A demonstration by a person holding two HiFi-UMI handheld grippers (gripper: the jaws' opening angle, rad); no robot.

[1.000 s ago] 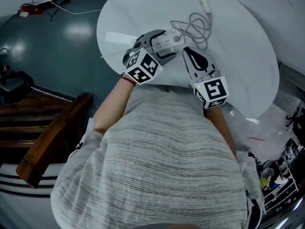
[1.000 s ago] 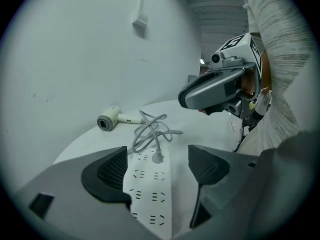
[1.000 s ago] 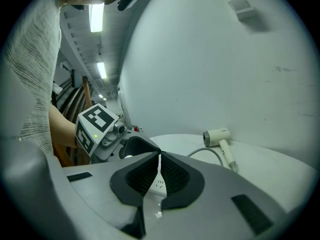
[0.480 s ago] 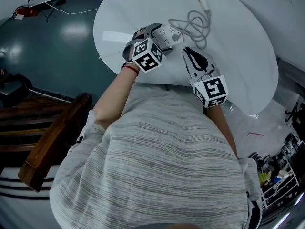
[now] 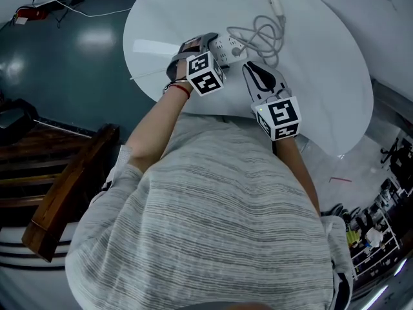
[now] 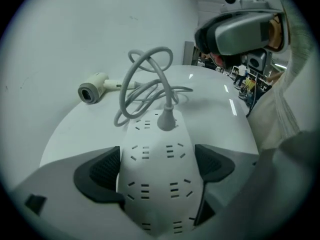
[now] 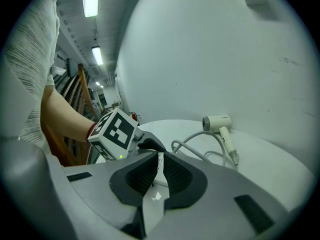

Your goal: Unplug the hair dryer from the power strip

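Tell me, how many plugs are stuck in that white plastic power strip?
1: a grey round plug at the far end of the white plastic power strip, beyond the left gripper's wide jaws. The strip's near end is hidden.

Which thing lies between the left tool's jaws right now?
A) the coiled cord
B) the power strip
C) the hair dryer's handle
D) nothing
B: the left gripper view shows the white power strip lying between the dark pads of the left tool, with the plug seated at its far end.
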